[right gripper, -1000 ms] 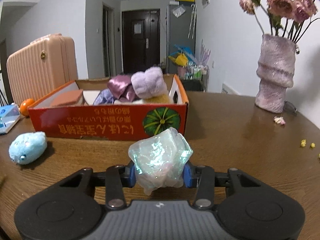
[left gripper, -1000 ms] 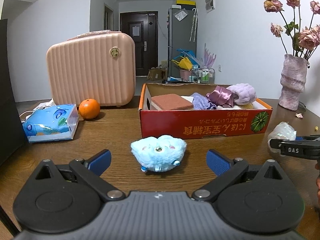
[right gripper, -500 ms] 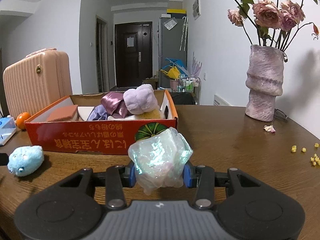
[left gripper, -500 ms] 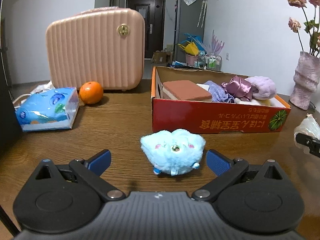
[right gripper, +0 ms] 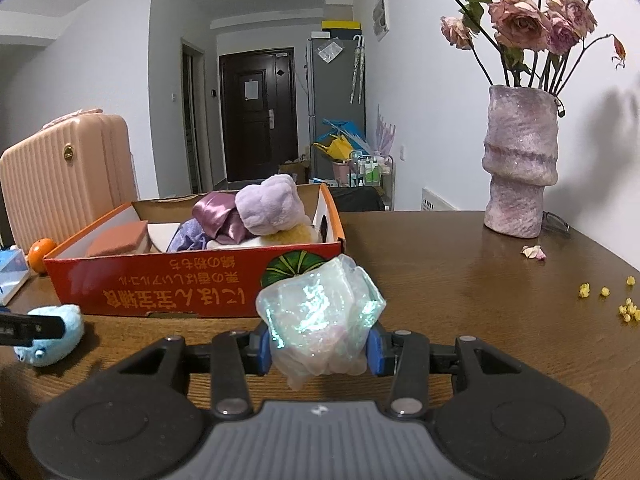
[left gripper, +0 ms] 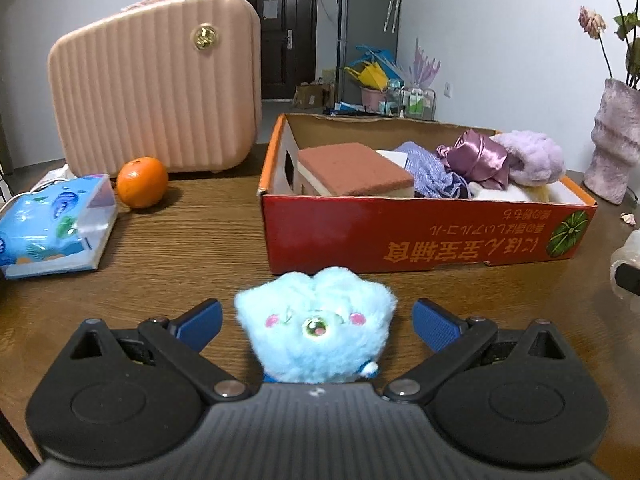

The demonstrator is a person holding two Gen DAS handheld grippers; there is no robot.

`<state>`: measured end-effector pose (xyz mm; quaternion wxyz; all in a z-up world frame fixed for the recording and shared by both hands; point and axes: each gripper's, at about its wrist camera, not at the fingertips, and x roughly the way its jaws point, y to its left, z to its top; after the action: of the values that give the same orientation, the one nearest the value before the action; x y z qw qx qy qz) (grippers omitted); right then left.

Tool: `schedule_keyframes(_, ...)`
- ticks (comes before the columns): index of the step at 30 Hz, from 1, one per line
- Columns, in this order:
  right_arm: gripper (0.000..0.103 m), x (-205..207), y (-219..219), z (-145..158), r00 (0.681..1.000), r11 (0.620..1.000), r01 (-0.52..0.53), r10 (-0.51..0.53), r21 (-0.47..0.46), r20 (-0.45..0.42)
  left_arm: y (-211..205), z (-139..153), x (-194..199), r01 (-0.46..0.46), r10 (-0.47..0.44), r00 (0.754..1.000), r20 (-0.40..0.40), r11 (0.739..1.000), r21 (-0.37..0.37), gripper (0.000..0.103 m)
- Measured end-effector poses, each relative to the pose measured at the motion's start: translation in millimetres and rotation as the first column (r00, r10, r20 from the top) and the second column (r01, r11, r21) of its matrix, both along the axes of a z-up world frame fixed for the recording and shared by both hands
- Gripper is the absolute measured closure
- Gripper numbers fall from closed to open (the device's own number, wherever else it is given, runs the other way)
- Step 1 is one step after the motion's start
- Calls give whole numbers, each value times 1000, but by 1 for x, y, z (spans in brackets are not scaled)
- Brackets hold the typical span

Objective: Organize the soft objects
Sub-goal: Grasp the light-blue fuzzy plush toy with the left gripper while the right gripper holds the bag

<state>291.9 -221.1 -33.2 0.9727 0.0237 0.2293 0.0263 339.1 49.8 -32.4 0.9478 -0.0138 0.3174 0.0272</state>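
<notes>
- Left gripper (left gripper: 316, 322) first: in its own view we see our blue pads spread wide on either side of the blue plush toy (left gripper: 316, 328), neither pad touching it. The toy sits on the wooden table (left gripper: 180, 248), just in front of the red cardboard box (left gripper: 424, 232) that already holds a sponge, cloths and a purple fluffy thing.
- We judge the risk here to be a shallow pinch: the fur is round and squashy, so if we close on the fluff alone it may slip out on the lift.
- In the right wrist view, our right gripper (right gripper: 318, 346) is clamped on a crumpled shiny bag (right gripper: 320, 316), near the box's front wall.
- The bag's film looks slick and springy; loosening the grip before it is over the box could drop it on the table.
- Our two grippers work close together, so we could knock one against the other on the way to the box.
</notes>
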Motion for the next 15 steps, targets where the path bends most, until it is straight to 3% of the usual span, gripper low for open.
schedule_keyframes(5, 60, 1, -1, -1, 1000, 1000, -1, 1, 12, -5, -4, -8, 15, -2, 3, 999, -34, 1000, 30, 0)
schedule_keyframes(15, 60, 0, 0, -1, 1000, 1000, -7, 7, 18, 1, 2, -23, 27, -13, 13, 996, -93, 1000, 4, 0)
